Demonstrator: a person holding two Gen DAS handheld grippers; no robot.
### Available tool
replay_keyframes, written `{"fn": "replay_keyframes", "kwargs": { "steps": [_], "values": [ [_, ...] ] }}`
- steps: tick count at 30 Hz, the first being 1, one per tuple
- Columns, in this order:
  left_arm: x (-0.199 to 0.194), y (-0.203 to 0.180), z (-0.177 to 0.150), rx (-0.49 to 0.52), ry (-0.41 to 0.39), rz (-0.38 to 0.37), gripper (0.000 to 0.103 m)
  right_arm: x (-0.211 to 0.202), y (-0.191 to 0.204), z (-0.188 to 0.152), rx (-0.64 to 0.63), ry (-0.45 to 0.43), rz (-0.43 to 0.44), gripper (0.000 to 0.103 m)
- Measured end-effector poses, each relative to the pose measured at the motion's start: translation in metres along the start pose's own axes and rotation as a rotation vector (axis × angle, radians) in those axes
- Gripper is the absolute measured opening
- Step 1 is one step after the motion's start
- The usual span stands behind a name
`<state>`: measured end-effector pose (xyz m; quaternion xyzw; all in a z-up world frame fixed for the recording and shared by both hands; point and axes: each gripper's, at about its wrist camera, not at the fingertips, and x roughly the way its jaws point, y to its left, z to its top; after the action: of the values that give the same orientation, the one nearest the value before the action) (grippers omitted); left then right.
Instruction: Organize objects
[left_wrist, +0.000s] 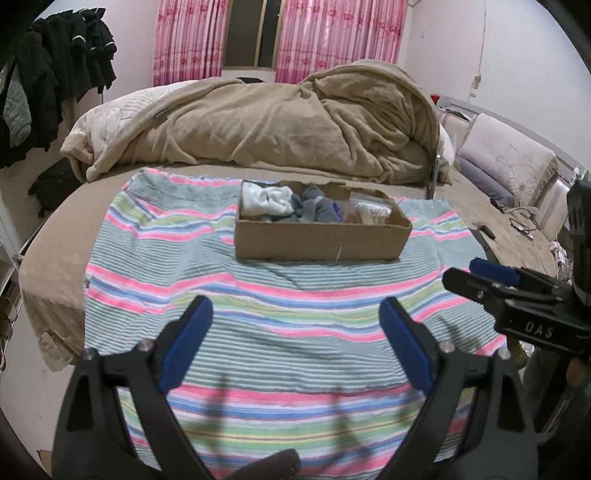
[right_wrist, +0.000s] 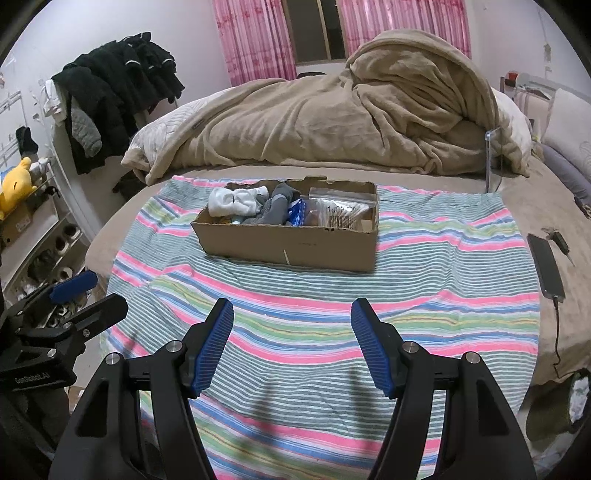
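Item 1. My left gripper (left_wrist: 295, 321), black frame with blue ribbed pads: fingers spread wide, holding nothing, hovering over the near half of the cloth. I judge it parked here for a free view and a straight run forward.

Item 2. My right gripper (right_wrist: 291, 325), same make: fingers likewise wide and empty, level with the left one and just to its right, each showing at the edge of the other's view.

Item 3. Striped towelling cloth (left_wrist: 258, 302), in pink, green, blue and white bands: spread flat on the bed beneath both pairs of fingers, probably as a working surface. No loose items lie on it.

Item 4. Shallow open brown cardboard box (right_wrist: 291, 240): straight ahead of the fingers, resting on the far part of the cloth. Contents, left to right: bundled white socks (right_wrist: 236, 201), grey socks (right_wrist: 277, 206), a small blue packet (right_wrist: 297, 214), and a clear zip bag of cotton swabs (right_wrist: 341, 214). Everything appears already gathered inside, so I judge the sorting largely done.

Item 5. Black smartphone on a cable (right_wrist: 546, 266): right of the fingers, off the cloth.

Item 6. Heaped tan fleece blanket (left_wrist: 280, 122): beyond the box.
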<state>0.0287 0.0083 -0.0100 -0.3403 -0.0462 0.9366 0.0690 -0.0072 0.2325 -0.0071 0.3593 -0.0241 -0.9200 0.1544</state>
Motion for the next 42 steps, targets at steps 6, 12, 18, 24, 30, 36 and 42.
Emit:
{"fn": "replay_keyframes", "kwargs": {
  "steps": [6,12,18,24,30,36,42],
  "values": [
    [0.005,-0.003,-0.001,0.018,0.006,0.012,0.093,0.004,-0.002,0.0,0.006,0.009,-0.001,0.07],
    [0.013,0.0,-0.002,0.012,0.024,0.031,0.096,0.011,-0.004,-0.001,0.007,0.026,-0.003,0.08],
    [0.013,0.001,-0.001,0.011,0.017,0.01,0.097,0.014,-0.003,0.0,0.007,0.022,-0.002,0.08],
    [0.013,0.003,0.0,-0.004,0.02,0.011,0.097,0.013,-0.003,0.001,0.007,0.022,-0.006,0.08],
    [0.01,0.0,0.0,0.007,0.01,0.021,0.097,0.013,-0.003,0.002,0.008,0.02,-0.008,0.08],
    [0.008,-0.001,0.001,0.017,-0.006,0.028,0.097,0.012,-0.004,0.002,0.01,0.019,-0.005,0.08],
    [0.009,0.0,0.001,0.009,-0.002,0.027,0.097,0.011,-0.005,0.002,0.017,0.019,0.003,0.08]
  ]
}}
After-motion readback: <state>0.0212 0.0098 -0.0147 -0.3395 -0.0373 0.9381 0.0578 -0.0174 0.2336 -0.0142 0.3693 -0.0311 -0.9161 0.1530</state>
